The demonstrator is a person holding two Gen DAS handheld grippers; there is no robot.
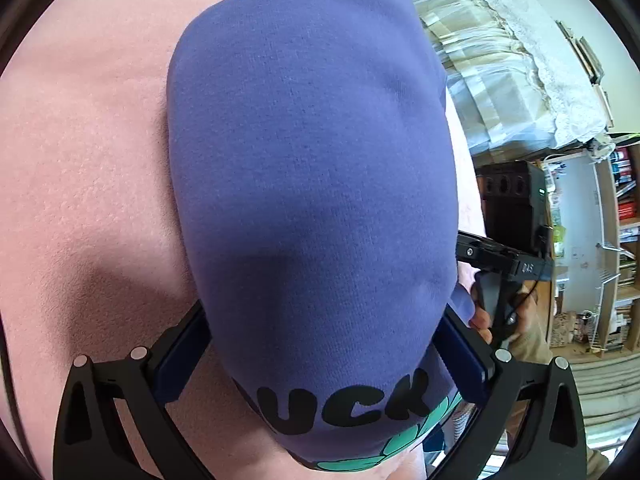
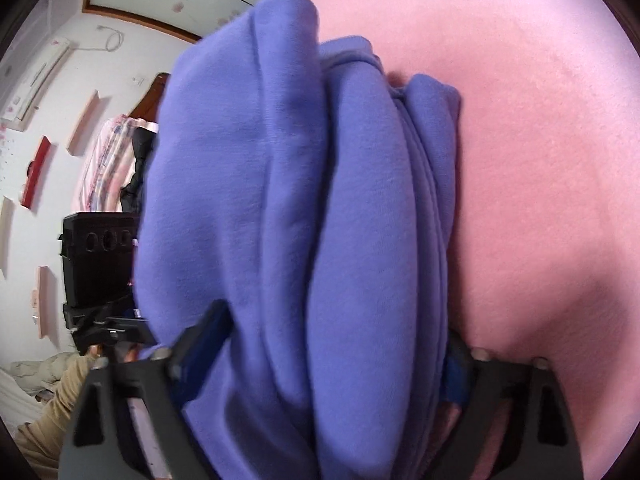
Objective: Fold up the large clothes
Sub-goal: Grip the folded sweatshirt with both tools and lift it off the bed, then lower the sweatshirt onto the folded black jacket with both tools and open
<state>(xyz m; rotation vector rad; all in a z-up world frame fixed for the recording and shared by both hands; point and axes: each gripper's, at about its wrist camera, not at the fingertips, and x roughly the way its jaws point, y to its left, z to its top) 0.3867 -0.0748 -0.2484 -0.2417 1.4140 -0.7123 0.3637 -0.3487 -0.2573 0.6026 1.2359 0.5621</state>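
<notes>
Gripping a purple sweatshirt (image 1: 312, 168) from both sides, the two grippers hold it as a bundle above a pink fleece blanket (image 1: 88, 168) that fills the background. Left wrist view: the left gripper (image 1: 320, 360) has its blue-padded fingers (image 1: 180, 364) clamped on either side of a smooth, rounded fold of fabric; black lettering (image 1: 344, 404) and a green print (image 1: 400, 444) show near the lower edge. The right gripper (image 1: 500, 264) appears at the garment's right edge, held by a hand (image 1: 486, 322). Right wrist view: the right gripper (image 2: 332, 344) is closed on several bunched vertical folds of the sweatshirt (image 2: 288, 208), with the blanket (image 2: 540, 140) to the right. A black box (image 2: 96, 256) and a white wall (image 2: 52, 128) lie to the left.
</notes>
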